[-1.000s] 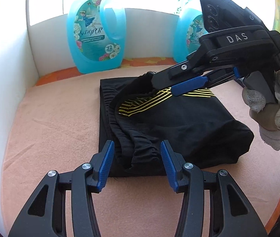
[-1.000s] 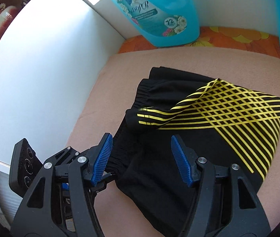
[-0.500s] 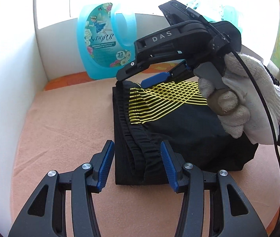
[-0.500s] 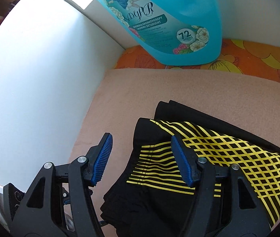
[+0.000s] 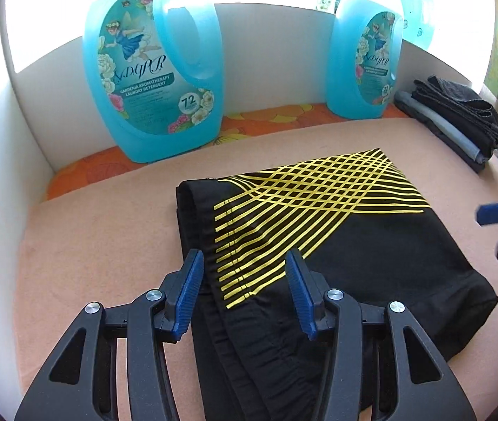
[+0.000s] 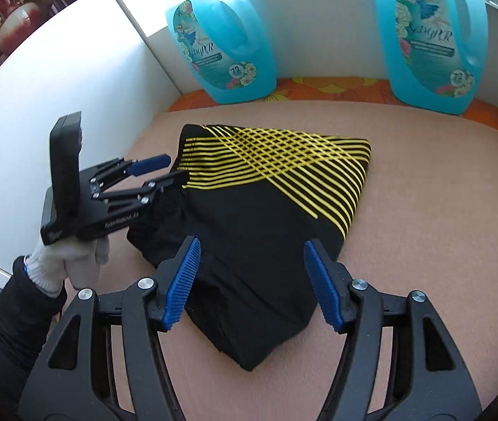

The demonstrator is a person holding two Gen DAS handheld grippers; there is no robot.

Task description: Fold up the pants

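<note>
Two grippers hang over my work surface, where the black pants (image 5: 336,263) lie folded into a compact bundle on the peach-coloured table (image 5: 91,263), roughly at its middle. In the left wrist view the bundle's long axis runs from the near edge, under my left gripper (image 5: 243,294), away toward the far right; the gathered waistband edge lies along its left side, and the yellow criss-cross stripes sit on top at the far end. In the right wrist view the bundle narrows to a blunt corner pointing at the camera.

My left gripper's fingers (image 5: 189,293) are spread about halfway and pinch nothing; the waistband edge shows between them, but I cannot tell whether the tips touch the cloth. My right gripper (image 6: 252,284) has its fingers (image 6: 324,287) spread wider, with the near part of the bundle showing between them, gripping nothing. A white-gloved hand (image 6: 70,263) carries the left gripper at the bundle's left side.

Behind the pants, two blue laundry detergent jugs (image 5: 154,70) stand upright against the white back wall (image 5: 270,56). A stack of folded dark garments (image 5: 459,119) rests at the far right.
</note>
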